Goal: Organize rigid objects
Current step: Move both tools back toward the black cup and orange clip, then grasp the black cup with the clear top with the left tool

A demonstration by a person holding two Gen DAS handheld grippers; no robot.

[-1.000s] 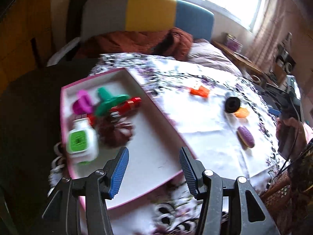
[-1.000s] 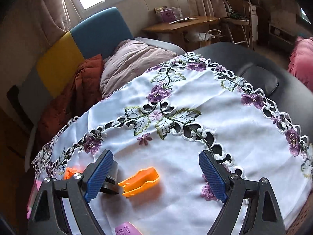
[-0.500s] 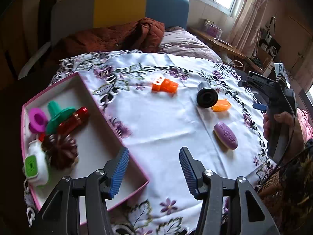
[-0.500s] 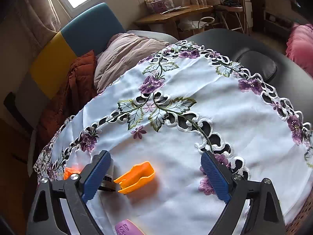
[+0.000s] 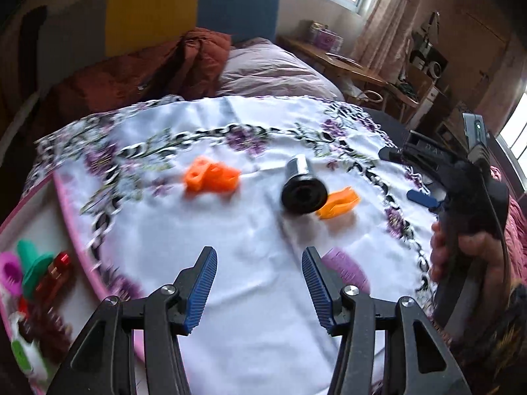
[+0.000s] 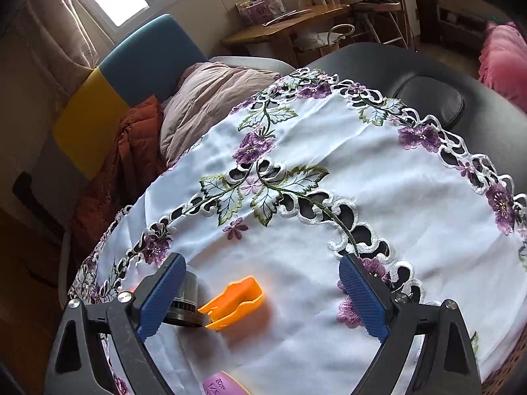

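Note:
On the white embroidered cloth lie an orange block (image 5: 212, 176), a black cylinder (image 5: 301, 187), an orange clip (image 5: 339, 202) and a purple oval piece (image 5: 346, 268). My left gripper (image 5: 260, 284) is open and empty above the cloth, near the purple piece. My right gripper (image 6: 260, 299) is open and empty; the orange clip (image 6: 235, 298) lies between its fingers, the black cylinder (image 6: 186, 296) is behind the left finger, and the purple piece (image 6: 220, 385) is below. The right gripper also shows in the left wrist view (image 5: 421, 197).
A pink-rimmed white tray (image 5: 70, 217) at the left holds a magenta piece, a green piece, a red piece and a dark pine-cone-like thing. A bed with pillows and a colourful headboard (image 5: 191, 10) stands behind. A wooden desk (image 6: 290, 23) is at the back right.
My left gripper has swung right, away from the tray and toward the loose objects on the cloth. My right gripper has barely moved and stays over the orange clip.

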